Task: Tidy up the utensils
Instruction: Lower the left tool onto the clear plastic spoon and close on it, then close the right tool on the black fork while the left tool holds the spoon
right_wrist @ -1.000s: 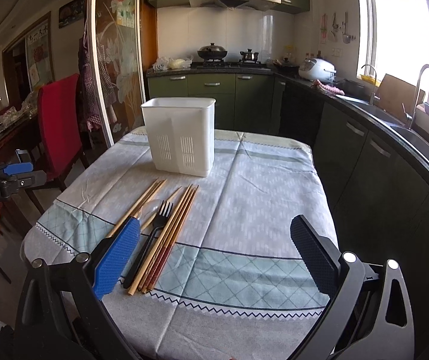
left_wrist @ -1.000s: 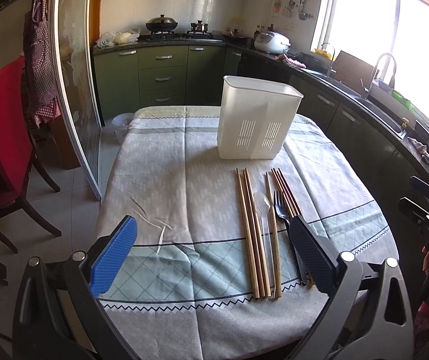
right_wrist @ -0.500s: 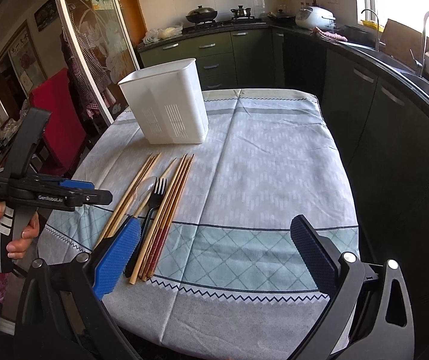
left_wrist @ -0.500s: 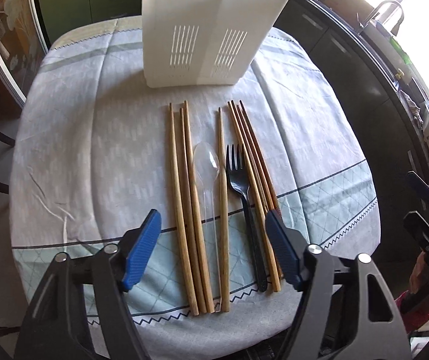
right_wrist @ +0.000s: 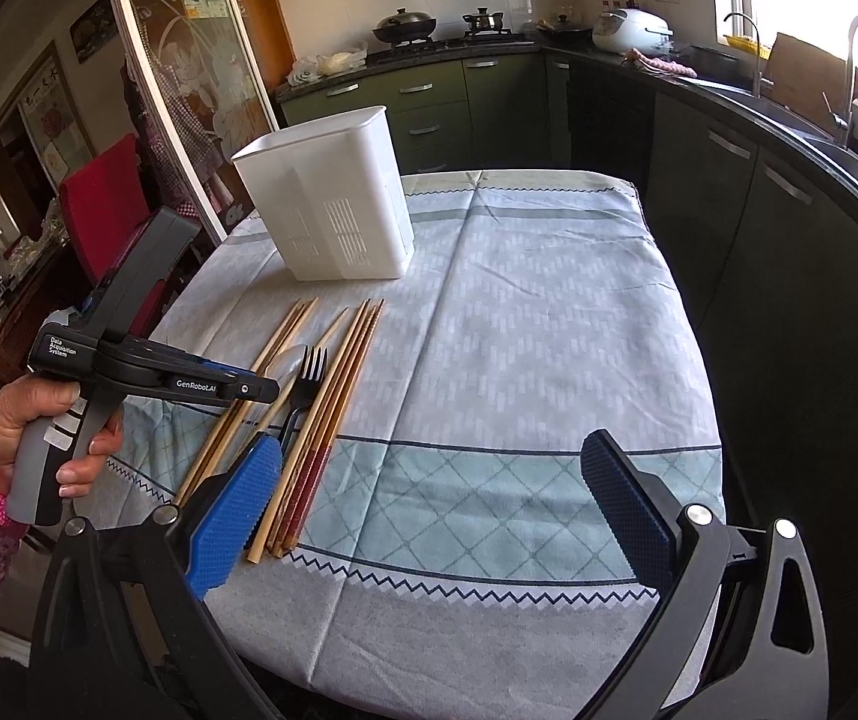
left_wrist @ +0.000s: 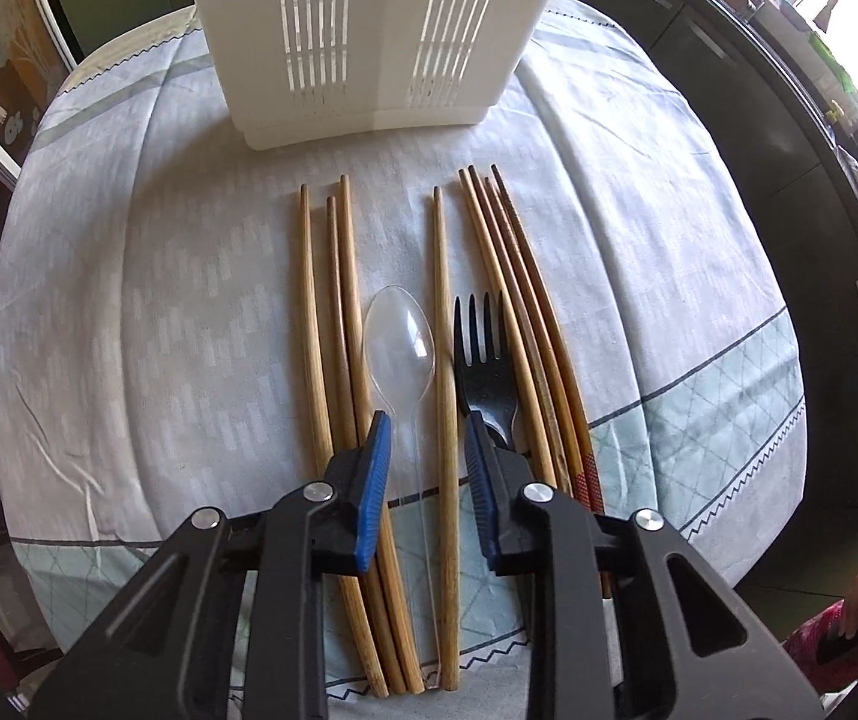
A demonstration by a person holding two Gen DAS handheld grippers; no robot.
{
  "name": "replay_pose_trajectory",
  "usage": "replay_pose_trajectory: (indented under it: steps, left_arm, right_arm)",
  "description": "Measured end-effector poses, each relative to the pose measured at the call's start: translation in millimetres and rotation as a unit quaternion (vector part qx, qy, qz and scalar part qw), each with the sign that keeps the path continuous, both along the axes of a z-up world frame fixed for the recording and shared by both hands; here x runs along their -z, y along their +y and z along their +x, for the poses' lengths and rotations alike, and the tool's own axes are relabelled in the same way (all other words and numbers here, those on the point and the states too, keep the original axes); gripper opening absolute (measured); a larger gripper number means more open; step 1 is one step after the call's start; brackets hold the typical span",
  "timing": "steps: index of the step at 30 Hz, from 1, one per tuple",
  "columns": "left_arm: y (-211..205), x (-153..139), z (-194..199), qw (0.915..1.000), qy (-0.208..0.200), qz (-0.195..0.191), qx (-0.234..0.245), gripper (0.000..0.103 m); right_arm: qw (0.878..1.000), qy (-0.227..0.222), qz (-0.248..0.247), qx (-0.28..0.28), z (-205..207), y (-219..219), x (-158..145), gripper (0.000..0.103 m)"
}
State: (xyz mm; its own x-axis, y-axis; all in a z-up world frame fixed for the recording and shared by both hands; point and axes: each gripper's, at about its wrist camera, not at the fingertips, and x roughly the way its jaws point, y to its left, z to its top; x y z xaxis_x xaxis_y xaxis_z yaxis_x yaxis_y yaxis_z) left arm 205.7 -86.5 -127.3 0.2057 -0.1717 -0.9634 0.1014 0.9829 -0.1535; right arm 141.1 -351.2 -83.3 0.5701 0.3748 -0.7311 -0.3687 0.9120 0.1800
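Left wrist view: the left gripper [left_wrist: 427, 441], fingers partly apart, is straddling a clear spoon [left_wrist: 400, 348] handle and a single chopstick [left_wrist: 444, 360] on the table [left_wrist: 129, 300], before the white holder [left_wrist: 363, 36]. This looks like the first pick; closing should follow. Whether the pads are touching anything is unclear.

Right wrist view: the right gripper [right_wrist: 435, 498] is hovering wide apart, holding nothing. The spoon is barely showing.

Wooden chopsticks [left_wrist: 441, 360], clear spoon [left_wrist: 399, 342], black fork [left_wrist: 483, 360] lying flat alongside, probably touching, before upright white holder [left_wrist: 369, 36]
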Motion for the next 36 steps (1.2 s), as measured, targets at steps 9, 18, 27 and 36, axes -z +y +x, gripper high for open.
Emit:
replay_pose_trajectory:
  steps: [9,18,27,36]
  left_arm:
    - [-2,6,7,0.9999,0.005,0.006,0.008,0.013]
    - [-2,11,7,0.9996,0.008,0.021,0.018,0.011]
    - [-16,11,8,0.9986,-0.005,0.044,0.028,0.009]
    - [11,-51,-11,0.9971,-0.074,-0.010,0.016,0.008]
  right_arm:
    - [1.000,0.000,-0.005,-0.005,0,7,4,0.099]
    - [1.000,-0.001,-0.011,-0.012,-1,12,4,0.099]
    - [1.000,0.002,-0.020,-0.019,-1,19,4,0.099]
    - [0.996,0.085,0.004,-0.039,23,30,11,0.099]
